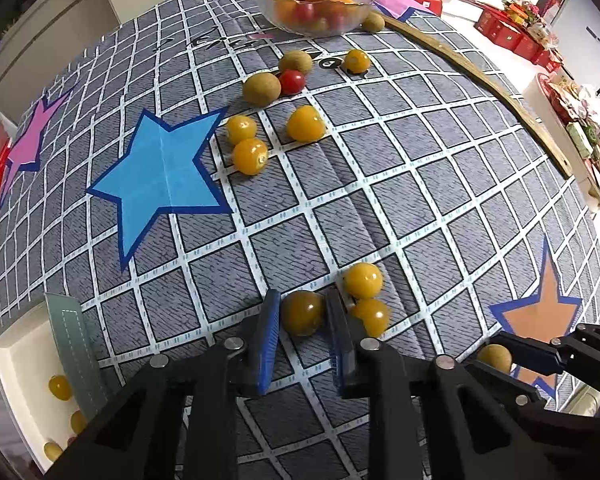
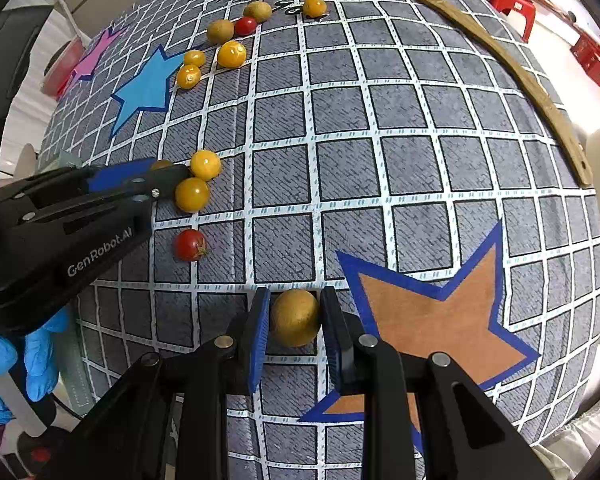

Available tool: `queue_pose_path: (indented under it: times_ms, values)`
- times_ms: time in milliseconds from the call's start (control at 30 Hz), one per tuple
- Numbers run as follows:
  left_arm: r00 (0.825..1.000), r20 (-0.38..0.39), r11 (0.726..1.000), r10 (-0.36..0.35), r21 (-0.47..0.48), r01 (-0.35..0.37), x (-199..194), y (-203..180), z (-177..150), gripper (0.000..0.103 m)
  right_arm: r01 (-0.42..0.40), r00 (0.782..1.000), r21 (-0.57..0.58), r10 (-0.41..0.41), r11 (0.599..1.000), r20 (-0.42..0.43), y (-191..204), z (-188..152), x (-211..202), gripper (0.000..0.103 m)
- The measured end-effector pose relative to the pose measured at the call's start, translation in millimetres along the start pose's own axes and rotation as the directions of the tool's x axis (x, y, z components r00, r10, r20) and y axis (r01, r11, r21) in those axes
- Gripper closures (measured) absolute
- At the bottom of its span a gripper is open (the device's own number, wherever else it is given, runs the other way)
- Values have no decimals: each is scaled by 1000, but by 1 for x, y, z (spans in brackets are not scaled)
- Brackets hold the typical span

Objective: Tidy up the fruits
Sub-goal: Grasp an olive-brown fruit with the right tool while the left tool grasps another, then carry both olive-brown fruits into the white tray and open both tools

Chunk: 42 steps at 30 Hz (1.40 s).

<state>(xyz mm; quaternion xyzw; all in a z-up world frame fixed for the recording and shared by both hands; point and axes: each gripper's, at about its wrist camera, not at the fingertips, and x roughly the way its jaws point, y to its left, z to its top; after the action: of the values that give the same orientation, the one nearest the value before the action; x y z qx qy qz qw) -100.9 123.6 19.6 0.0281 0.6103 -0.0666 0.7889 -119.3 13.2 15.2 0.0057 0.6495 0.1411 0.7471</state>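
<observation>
The tablecloth [image 1: 380, 200] reads as woven cloth, matt and slightly ribbed, soft creases running through its grey checks. On it, the yellow tomato [image 1: 303, 313] between the left gripper's [image 1: 303, 320] blue pads is glossy and smooth, light glinting off its skin. The pads look like ridged matt rubber; the gripper frame is black matt plastic with bright metal pins. The right gripper [image 2: 295, 320] clasps a brownish fruit [image 2: 295, 317] that is dull and finely rough. At the cloth's far edge, the bowl [image 1: 312, 12] is clear glass, shiny. Beside the cloth runs a wooden strip [image 1: 480, 84], matt and grainy. A hand's [image 2: 20, 364] blue glove looks like thin rubber.
</observation>
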Motion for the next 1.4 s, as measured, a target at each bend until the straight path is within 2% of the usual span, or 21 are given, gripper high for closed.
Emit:
queue_pose_path:
  times_ms: [100, 233, 500, 733, 1133, 1400]
  values:
    - [999, -5, 998, -32, -45, 32, -4, 3, 4, 80, -45, 999, 32, 45, 998, -9, -9, 3, -2, 75]
    - [999, 10, 994, -53, -91, 54, -21, 8, -6, 80, -92, 996, 55, 93, 994, -15, -24, -4, -11, 75]
    - [999, 32, 990, -44, -135, 48, -51, 26, -39, 80, -110, 994, 48, 111, 993, -18, -35, -15, -33, 75]
    - [999, 35, 983, -24, -182, 30, -69, 41, -69, 80, -90, 996, 20, 91, 996, -25, -19, -10, -39, 75]
    - [998, 46, 953, 34, -301, -19, -94, 86, -122, 80, -113, 993, -107, 108, 988, -49, 48, -4, -42, 75]
    - [995, 25, 897, 96, -436, -76, -104, 134, -175, 80, -160, 986, -256, 142, 953, -87, 123, 0, -34, 75]
